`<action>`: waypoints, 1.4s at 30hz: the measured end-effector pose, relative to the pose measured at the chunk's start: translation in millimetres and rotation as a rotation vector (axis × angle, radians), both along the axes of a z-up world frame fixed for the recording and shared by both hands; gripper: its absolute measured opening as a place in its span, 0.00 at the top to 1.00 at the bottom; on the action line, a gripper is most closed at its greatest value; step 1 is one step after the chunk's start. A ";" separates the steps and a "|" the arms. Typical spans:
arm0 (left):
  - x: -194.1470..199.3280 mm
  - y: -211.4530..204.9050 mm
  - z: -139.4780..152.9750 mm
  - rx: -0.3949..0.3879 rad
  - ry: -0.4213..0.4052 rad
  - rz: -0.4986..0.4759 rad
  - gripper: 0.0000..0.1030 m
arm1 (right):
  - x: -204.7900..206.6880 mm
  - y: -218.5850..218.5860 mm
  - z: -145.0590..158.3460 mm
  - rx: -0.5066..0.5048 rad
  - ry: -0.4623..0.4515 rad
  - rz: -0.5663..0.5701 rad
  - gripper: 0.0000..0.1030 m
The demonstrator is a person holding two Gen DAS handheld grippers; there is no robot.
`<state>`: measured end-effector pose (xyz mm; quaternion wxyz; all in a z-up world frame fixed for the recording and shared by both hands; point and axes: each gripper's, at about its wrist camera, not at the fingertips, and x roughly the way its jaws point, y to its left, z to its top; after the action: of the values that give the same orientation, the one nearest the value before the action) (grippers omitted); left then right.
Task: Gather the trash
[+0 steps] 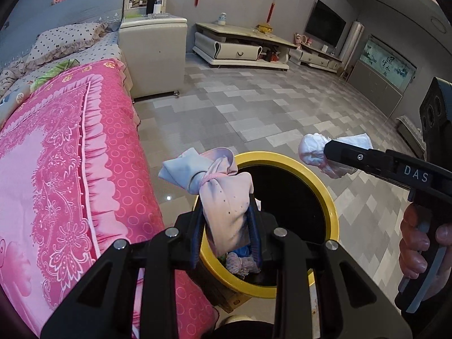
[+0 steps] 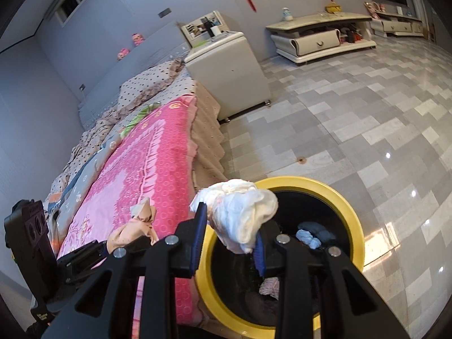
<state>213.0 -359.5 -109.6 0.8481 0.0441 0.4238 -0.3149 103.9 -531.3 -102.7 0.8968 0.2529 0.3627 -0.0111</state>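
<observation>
My left gripper is shut on a pale pink cloth bundle tied with a pink band, held above the near-left rim of a yellow-rimmed black trash bin. My right gripper is shut on a crumpled white wad of tissue over the bin's left rim. The right gripper also shows in the left wrist view, holding the white wad beyond the bin's far right rim. The left gripper and its bundle show at left in the right wrist view. Blue and pink scraps lie inside the bin.
A bed with a pink patterned cover stands right beside the bin on the left. A cream bedside cabinet and a low TV stand stand farther back. Grey tiled floor spreads to the right.
</observation>
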 end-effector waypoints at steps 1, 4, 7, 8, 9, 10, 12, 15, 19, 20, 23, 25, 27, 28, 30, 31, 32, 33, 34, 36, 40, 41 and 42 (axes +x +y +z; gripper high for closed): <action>1.2 -3.9 -4.8 0.005 0.008 -0.003 0.74 | 2.0 -3.2 -3.8 0.004 0.005 -0.007 0.73; 4.0 -15.0 -17.9 0.023 0.025 -0.014 0.74 | 5.4 -12.7 -16.3 0.009 0.027 -0.024 0.73; 6.5 -24.4 -30.0 0.033 0.047 -0.020 0.74 | 9.1 -18.3 -27.6 0.019 0.048 -0.033 0.73; 7.7 -26.9 -34.7 0.038 0.055 -0.020 0.74 | 10.5 -19.8 -30.6 0.021 0.054 -0.037 0.73; 8.4 -29.0 -38.2 0.041 0.061 -0.021 0.74 | 11.2 -21.4 -33.2 0.018 0.057 -0.043 0.73; 9.1 -29.8 -41.3 0.041 0.066 -0.023 0.74 | 11.8 -22.1 -35.2 0.019 0.060 -0.048 0.73; 10.3 -32.8 -46.5 0.039 0.077 -0.028 0.74 | 13.2 -25.8 -40.5 0.030 0.071 -0.061 0.73; 13.6 -36.6 -50.9 0.032 0.091 -0.040 0.74 | 14.3 -28.9 -43.4 0.028 0.082 -0.074 0.72; 12.4 -37.9 -50.1 0.020 0.092 -0.049 0.72 | 13.6 -34.7 -44.0 0.037 0.093 -0.097 0.69; 11.9 -37.1 -49.1 0.015 0.089 -0.051 0.72 | 12.5 -36.3 -43.7 0.041 0.094 -0.105 0.67; 9.5 -32.6 -43.5 -0.012 0.090 -0.055 0.61 | 9.1 -41.8 -43.4 0.047 0.105 -0.131 0.62; 7.6 -28.0 -38.1 -0.029 0.085 -0.051 0.57 | 6.0 -43.7 -42.1 0.052 0.107 -0.146 0.55; 6.5 -23.4 -33.0 -0.044 0.083 -0.048 0.54 | 3.5 -44.0 -40.1 0.047 0.108 -0.155 0.54; 6.2 -20.5 -30.3 -0.052 0.083 -0.046 0.52 | 2.2 -44.0 -39.3 0.047 0.110 -0.161 0.52; 6.4 -14.0 -25.7 -0.060 0.076 -0.039 0.50 | 0.2 -42.9 -37.5 0.055 0.113 -0.162 0.52; 6.5 -9.9 -22.6 -0.066 0.071 -0.037 0.50 | -1.3 -40.1 -35.4 0.049 0.117 -0.161 0.52; 7.4 -5.2 -19.6 -0.074 0.066 -0.038 0.50 | -3.2 -37.6 -33.1 0.040 0.117 -0.165 0.52; 9.0 -0.5 -16.7 -0.080 0.059 -0.033 0.50 | -5.2 -35.7 -30.7 0.034 0.115 -0.168 0.52; 10.1 3.5 -14.8 -0.084 0.057 -0.025 0.50 | -7.7 -33.1 -27.8 0.032 0.113 -0.171 0.52; 17.3 14.8 -10.8 -0.118 0.079 -0.007 0.51 | -11.3 -29.5 -24.8 0.029 0.117 -0.178 0.51; 25.3 39.7 -2.4 -0.167 0.080 0.034 0.51 | -17.4 -17.7 -16.3 -0.005 0.131 -0.183 0.52; 26.7 47.8 -0.1 -0.176 0.077 0.046 0.51 | -17.7 -14.1 -14.3 -0.012 0.133 -0.180 0.52; 28.2 56.2 2.0 -0.182 0.074 0.057 0.51 | -17.4 -9.9 -11.9 -0.019 0.136 -0.176 0.51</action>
<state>241.2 -303.3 -107.7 0.8410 -0.0567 0.4255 -0.3293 86.6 -541.1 -114.5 0.8681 0.2741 0.3990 -0.1103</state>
